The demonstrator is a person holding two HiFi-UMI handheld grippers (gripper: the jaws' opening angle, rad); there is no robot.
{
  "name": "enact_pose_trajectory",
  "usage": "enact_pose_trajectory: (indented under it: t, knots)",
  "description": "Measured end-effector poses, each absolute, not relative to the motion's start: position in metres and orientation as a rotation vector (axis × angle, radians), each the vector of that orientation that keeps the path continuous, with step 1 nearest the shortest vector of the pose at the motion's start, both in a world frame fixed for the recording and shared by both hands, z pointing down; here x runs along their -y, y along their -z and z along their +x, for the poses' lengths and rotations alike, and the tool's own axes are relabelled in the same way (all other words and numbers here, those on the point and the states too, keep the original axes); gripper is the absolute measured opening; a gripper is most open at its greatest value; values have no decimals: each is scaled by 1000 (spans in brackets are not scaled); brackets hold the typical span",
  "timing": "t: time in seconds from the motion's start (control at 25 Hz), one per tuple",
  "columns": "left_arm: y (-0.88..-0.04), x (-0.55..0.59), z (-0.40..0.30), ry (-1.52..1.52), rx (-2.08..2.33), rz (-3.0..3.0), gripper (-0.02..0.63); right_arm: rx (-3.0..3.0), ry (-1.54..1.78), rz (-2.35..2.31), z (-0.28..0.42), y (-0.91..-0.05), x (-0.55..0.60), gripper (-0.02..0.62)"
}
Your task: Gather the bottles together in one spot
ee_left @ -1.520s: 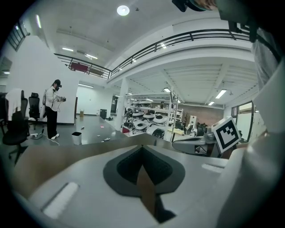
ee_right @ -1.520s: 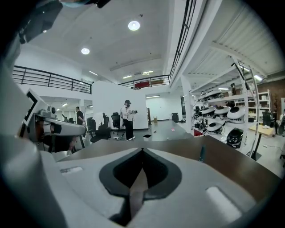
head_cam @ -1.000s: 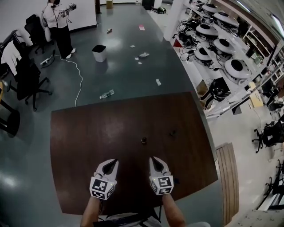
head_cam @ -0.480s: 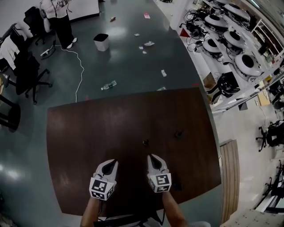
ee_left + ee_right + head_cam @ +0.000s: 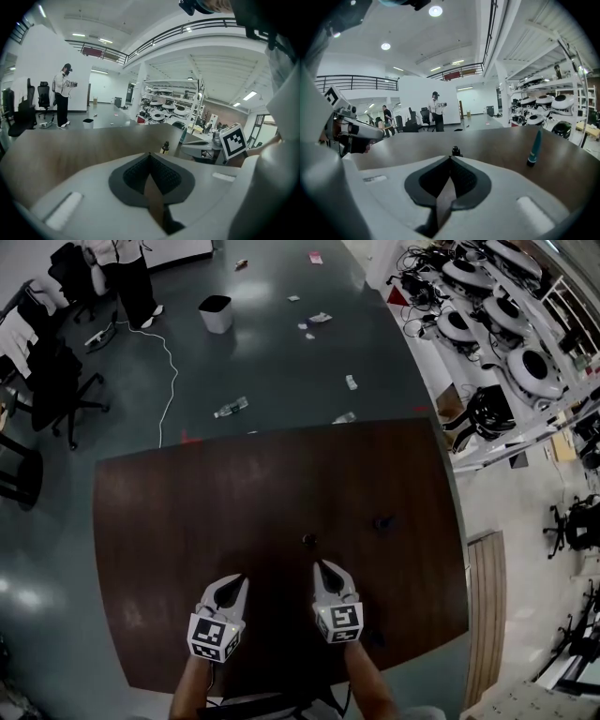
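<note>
Two closed tools are held side by side over the near part of the counter (image 5: pixel 187 512). The left gripper (image 5: pixel 244 578) and the right gripper (image 5: pixel 319 564) are each shut tip to tip, with nothing gripped. Just ahead of the right gripper, a small dark bottle (image 5: pixel 307 540) is seen upright on the counter. A slim teal bottle (image 5: pixel 382 521) is stood further right, well apart from it.
</note>
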State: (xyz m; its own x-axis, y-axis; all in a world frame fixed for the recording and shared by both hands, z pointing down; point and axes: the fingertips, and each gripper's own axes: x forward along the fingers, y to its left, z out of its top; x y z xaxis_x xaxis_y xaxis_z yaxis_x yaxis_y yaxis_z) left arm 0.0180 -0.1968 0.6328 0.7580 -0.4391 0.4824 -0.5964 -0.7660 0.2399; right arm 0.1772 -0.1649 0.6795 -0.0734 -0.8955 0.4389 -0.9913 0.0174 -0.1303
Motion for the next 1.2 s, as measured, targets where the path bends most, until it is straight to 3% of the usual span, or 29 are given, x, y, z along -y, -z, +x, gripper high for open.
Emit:
enact_pose_trajectory:
  t: [0.48, 1.2]
  knots:
    - [-634, 194, 14, -571, 807, 2559, 0, 2051, -582, 1899, 180, -704, 197, 122]
    - [-638, 204, -1, -596, 847, 2530, 0, 2044, -587, 1865, 178, -725, 227, 160]
